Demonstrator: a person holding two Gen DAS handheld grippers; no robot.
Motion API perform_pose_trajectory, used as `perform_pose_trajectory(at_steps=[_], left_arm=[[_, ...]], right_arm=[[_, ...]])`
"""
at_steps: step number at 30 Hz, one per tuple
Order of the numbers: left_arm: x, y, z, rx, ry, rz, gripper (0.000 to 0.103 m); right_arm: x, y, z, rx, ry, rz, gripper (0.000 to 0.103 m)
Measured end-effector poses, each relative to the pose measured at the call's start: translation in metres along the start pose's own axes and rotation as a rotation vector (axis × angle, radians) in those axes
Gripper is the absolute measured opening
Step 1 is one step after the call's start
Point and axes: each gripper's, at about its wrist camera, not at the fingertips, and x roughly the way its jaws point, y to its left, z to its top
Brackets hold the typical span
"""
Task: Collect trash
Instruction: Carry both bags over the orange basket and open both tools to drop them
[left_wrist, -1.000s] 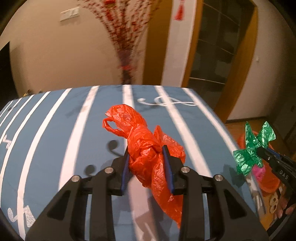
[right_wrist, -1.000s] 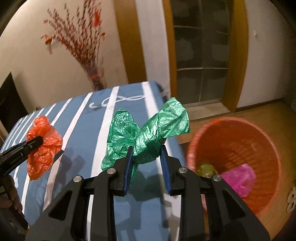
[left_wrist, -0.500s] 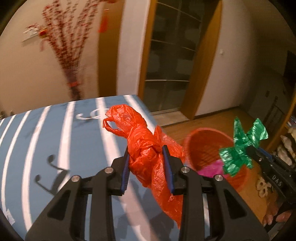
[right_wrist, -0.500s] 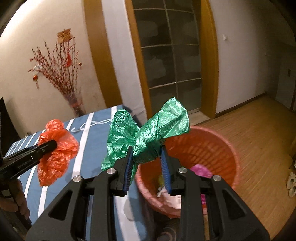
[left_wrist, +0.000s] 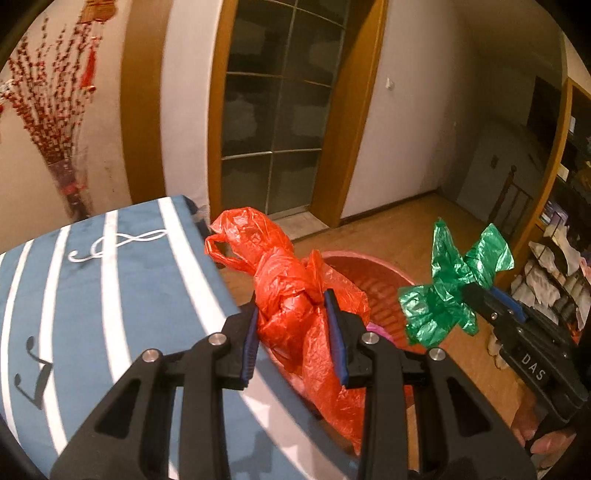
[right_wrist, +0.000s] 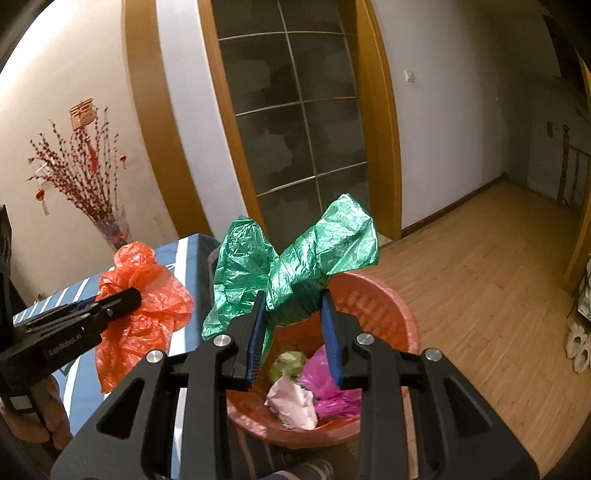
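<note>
Looking through the left wrist cam first, then the right one.
Left view, grip: my left gripper (left_wrist: 293, 332) is clamped on a crumpled orange plastic bag (left_wrist: 295, 306), blue pads squeezing it from both sides.
Left view, bag spot: it hangs in the air past the edge of the blue striped tablecloth (left_wrist: 110, 295), in front of the red basket (left_wrist: 373, 295) on the floor.
Left view, neighbour: the right gripper (left_wrist: 469, 291) shows on the right, with the green plastic bag (left_wrist: 450, 288) at its tip.
Right view, grip: my right gripper (right_wrist: 291, 325) is pinched narrow on that green plastic bag (right_wrist: 291, 266), which fans out above the pads.
Right view, bag spot: it's held right over the red basket (right_wrist: 384, 306), not touching the rim as far as I can see.
Right view, basket contents: a magenta bag (right_wrist: 332, 391), pale crumpled paper (right_wrist: 291, 402) and something yellow-green (right_wrist: 288, 363).
Right view, left side: the left gripper (right_wrist: 138, 293) holds the orange plastic bag (right_wrist: 140, 306) above the table edge, beside the basket.
</note>
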Motion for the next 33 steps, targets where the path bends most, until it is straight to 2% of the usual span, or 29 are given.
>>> perform_pose_trajectory(at_steps=[13,16,20,26,29,33], left_arm=[[0.059,-0.013,0.000,0.014,0.069,-0.030,0.033],[0.071,-0.013,-0.004,0.021,0.089,-0.029,0.037],[0.079,-0.008,-0.011,0.021,0.102,-0.005,0.053],[0.075,0.009,-0.014,-0.006,0.102,0.038,0.063],[0.054,0.014,-0.017,0.003,0.059,0.070,0.072],[0.012,0.019,-0.023,0.031,-0.028,0.119,0.087]], right_arm=[[0.024,-0.024,0.007,0.051,0.008,-0.016,0.028],[0.030,-0.029,0.007,0.060,0.023,-0.005,0.029],[0.037,-0.029,0.006,0.076,0.038,0.006,0.043],[0.023,-0.029,0.002,0.083,0.021,-0.004,0.063],[0.010,-0.023,0.003,0.067,-0.006,-0.005,0.071],[-0.017,-0.010,0.003,0.025,-0.067,-0.027,0.090]])
